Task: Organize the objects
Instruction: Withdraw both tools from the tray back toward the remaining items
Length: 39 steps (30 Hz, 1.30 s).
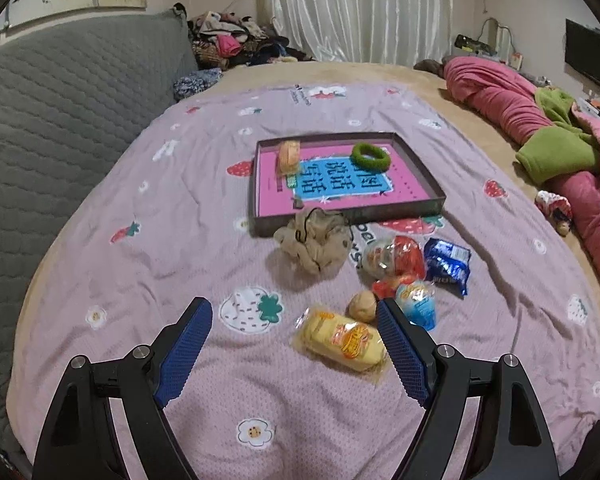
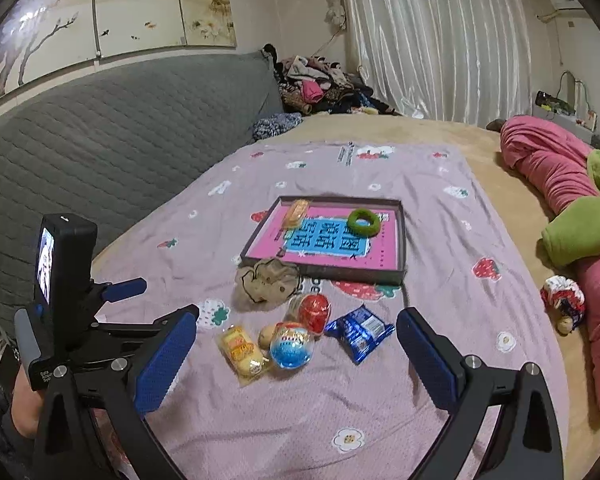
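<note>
Loose items lie on a pink strawberry-print sheet [image 1: 140, 280]: a yellow snack packet [image 1: 340, 338], a small brown ball [image 1: 362, 306], a blue-white packet [image 1: 416, 304], a red packet [image 1: 396, 260], a blue wrapper [image 1: 448, 266] and a beige scrunchie [image 1: 314, 244]. Behind them a shallow dark tray [image 1: 256, 200] holds a pink book, a green scrunchie [image 1: 370, 156] and an orange snack [image 1: 288, 156]. My left gripper [image 1: 292, 314] is open, its right finger beside the yellow packet. My right gripper [image 2: 298, 316] hangs open, above and in front of the pile, holding nothing.
A grey quilted headboard [image 2: 100, 152] runs along the left. Pink and green bedding [image 2: 572, 216] is bunched at the right, with a small knitted toy [image 2: 562, 300] beside it. Clothes [image 2: 316, 84] are piled at the far corner by the curtain.
</note>
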Tool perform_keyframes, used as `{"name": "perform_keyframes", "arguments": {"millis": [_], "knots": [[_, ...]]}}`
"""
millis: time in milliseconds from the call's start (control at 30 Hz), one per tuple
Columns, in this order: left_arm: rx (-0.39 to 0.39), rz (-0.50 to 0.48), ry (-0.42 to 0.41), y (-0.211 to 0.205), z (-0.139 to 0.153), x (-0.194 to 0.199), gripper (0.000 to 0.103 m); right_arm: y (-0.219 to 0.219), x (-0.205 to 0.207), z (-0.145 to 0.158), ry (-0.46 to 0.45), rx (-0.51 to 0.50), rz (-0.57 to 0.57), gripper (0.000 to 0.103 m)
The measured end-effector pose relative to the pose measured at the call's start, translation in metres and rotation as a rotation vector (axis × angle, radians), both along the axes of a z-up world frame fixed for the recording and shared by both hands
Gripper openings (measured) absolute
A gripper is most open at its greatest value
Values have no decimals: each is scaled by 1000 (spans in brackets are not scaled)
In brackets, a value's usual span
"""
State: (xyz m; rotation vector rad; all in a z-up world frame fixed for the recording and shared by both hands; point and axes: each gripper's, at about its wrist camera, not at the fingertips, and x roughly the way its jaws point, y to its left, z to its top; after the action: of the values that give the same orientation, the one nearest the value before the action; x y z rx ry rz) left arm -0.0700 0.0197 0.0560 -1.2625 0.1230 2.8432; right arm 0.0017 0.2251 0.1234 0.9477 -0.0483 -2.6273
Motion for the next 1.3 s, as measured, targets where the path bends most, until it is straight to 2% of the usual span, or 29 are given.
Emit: {"name": "perform_keyframes", "arguments": {"millis": [433, 967, 1300], "knots": [[-1, 15, -81, -7, -45, -15, 85, -18, -9, -41, -55, 69, 14, 101], [32, 23, -111, -17, -68, -44, 85, -40, -25, -80, -101, 140, 35, 101], [38, 17, -123, -18, -77, -68, 85, -45, -45, -103, -135, 142, 18, 101]]}}
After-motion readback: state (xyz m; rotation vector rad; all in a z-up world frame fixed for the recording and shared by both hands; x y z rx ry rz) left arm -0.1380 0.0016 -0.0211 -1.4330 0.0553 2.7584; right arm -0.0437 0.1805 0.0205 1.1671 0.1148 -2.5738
